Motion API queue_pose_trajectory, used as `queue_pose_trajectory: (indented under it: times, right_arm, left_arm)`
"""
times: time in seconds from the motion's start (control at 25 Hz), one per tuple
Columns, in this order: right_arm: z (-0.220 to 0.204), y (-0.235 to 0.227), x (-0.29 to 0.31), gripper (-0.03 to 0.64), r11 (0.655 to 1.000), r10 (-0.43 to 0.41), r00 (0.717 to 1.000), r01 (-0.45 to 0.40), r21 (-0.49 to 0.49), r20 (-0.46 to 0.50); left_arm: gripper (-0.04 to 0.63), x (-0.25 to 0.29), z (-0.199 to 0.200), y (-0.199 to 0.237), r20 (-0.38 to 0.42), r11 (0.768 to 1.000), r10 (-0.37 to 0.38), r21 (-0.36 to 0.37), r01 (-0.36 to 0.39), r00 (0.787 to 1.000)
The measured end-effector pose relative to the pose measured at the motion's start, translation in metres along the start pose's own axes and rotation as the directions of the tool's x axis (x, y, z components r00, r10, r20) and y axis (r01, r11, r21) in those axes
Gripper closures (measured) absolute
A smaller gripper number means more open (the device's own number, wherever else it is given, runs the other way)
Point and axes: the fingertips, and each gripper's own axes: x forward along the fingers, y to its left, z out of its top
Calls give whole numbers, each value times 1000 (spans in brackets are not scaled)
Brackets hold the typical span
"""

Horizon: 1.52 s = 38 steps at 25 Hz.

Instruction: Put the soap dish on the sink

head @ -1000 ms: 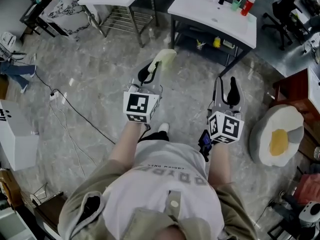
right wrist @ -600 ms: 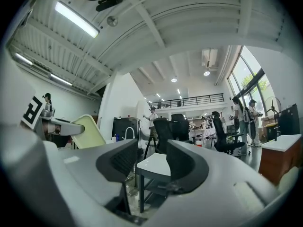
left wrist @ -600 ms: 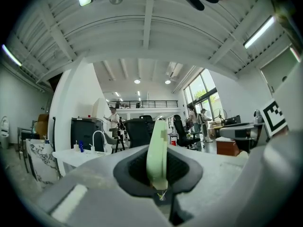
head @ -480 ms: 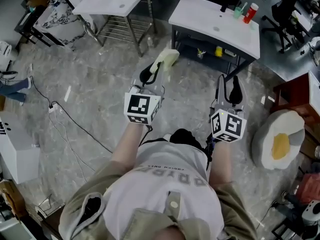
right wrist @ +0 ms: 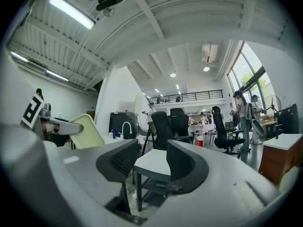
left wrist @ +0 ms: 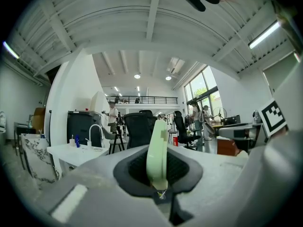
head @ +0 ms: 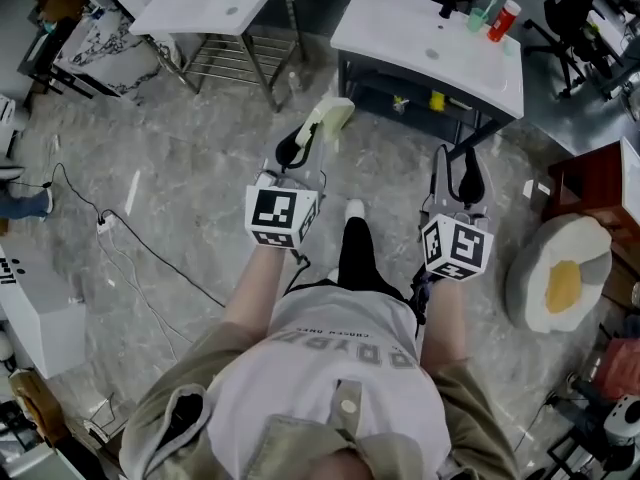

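Your left claw (head: 312, 136) is pinching the pale green soap dish (head: 331, 116) on edge. In the left gripper view the dish (left wrist: 157, 148) stands upright between the pads, gripped at its near end, with most of it sticking out ahead of the claw. Your right claw (head: 454, 174) is beside it, spread and holding nothing. The white sink (head: 400, 30), set in its dark-framed desk, lies ahead of both claws and nearer the right one, well apart from the dish.

The dish looks like thin, rigid plastic, so it is probably light, stiff and smooth. A pinch this near one end may let it pivot or slip, so keep the pads firm. If you regrip, take it nearer the middle of the rim.
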Motion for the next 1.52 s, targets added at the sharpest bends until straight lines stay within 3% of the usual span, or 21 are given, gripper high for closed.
queue_pose_trajectory:
  times: [0.6,1.0,1.52]
  right_arm:
    - [6,-31,132,422,999,15,1000,-15,36,12]
    - [1,-57,216,422,999,17,1000,-17,43,10]
    - [-13,-66,260,422,998,6,1000,-5,64,-30]
  left_arm:
    - [569,122,33,50,44,999,-3,38,1,999]
    - [569,209,35,76,39,999,-10,33,9,999]
    - [569,256,18,94,-4,1000,-27,5,27,1000]
